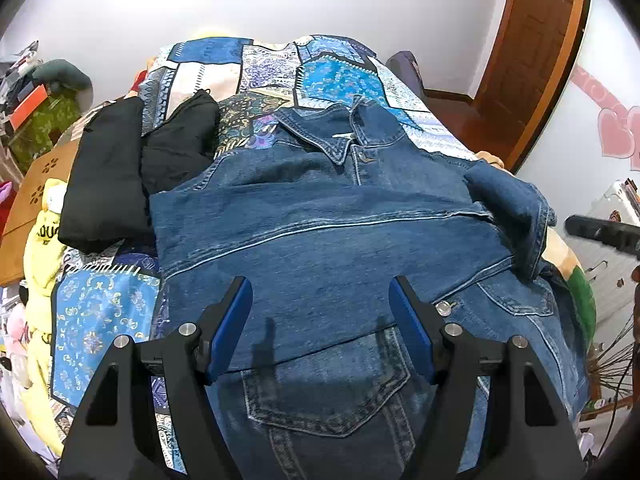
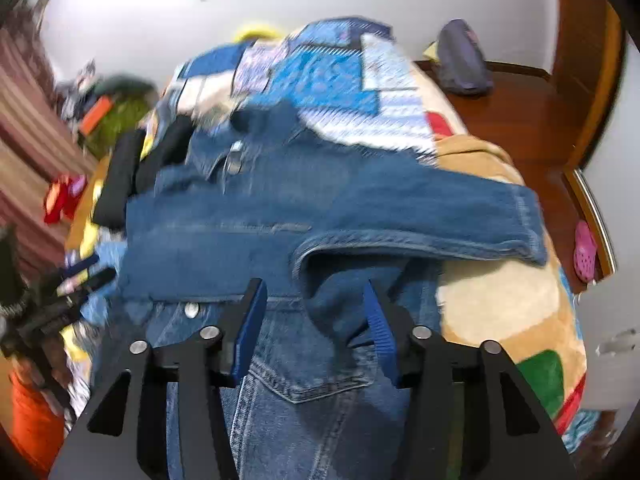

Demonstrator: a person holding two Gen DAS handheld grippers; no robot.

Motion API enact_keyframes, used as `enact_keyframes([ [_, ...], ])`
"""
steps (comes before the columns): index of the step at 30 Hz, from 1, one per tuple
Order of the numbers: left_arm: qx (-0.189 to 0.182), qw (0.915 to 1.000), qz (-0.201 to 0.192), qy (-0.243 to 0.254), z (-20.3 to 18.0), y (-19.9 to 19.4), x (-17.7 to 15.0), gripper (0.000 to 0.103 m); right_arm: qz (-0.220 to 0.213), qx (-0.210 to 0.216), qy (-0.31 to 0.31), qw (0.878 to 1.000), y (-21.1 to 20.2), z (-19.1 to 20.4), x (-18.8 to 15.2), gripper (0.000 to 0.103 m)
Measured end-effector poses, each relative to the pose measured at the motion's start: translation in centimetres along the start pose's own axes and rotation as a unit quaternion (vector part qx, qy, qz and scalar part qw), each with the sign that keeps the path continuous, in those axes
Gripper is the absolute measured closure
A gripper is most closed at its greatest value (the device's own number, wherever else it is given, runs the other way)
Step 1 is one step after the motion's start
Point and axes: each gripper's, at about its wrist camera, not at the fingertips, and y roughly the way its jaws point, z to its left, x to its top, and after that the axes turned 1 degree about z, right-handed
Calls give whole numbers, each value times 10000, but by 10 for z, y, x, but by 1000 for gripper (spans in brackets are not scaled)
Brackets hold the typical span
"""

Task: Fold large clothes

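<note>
A denim jacket is lying spread across the middle of the bed, collar toward the far edge, with one sleeve folded across its front. It is resting partly on a pair of jeans at the near edge, whose back pocket is facing up. The left hand-held gripper is hovering over the jacket's lower hem with its blue-padded fingers spread wide, released and grasping nothing. The right hand-held gripper is also spread apart over the jacket and the jeans; a fold of denim is hanging between its fingers, but the pads are not pressing on it. Two folded black garments are lying at the bed's left edge, just beside the jacket's shoulder. The right-wrist view is blurred.
</note>
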Motion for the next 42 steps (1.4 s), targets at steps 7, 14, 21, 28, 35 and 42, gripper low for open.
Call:
enact_keyframes([
  [7,-52,10000,69,9,-5,9,2,33,-150,-37,1365,9905,5,-63,6,53],
  [14,-53,9998,192,-76,-1,22,4,33,-21,239,2758,9609,43,-123,0,53],
  [21,-33,9994,280,-180,4,35,8,33,-183,98,3293,9440,74,-149,9,53],
  [28,17,9994,269,-206,9,37,11,33,-520,-249,3028,9513,70,-149,19,88],
  [35,77,9996,16,-281,19,17,13,33,-1244,-93,1876,9743,3,-83,57,92],
  [42,98,9987,-316,-396,35,-15,9,33,-1702,383,570,9830,-45,25,87,93],
])
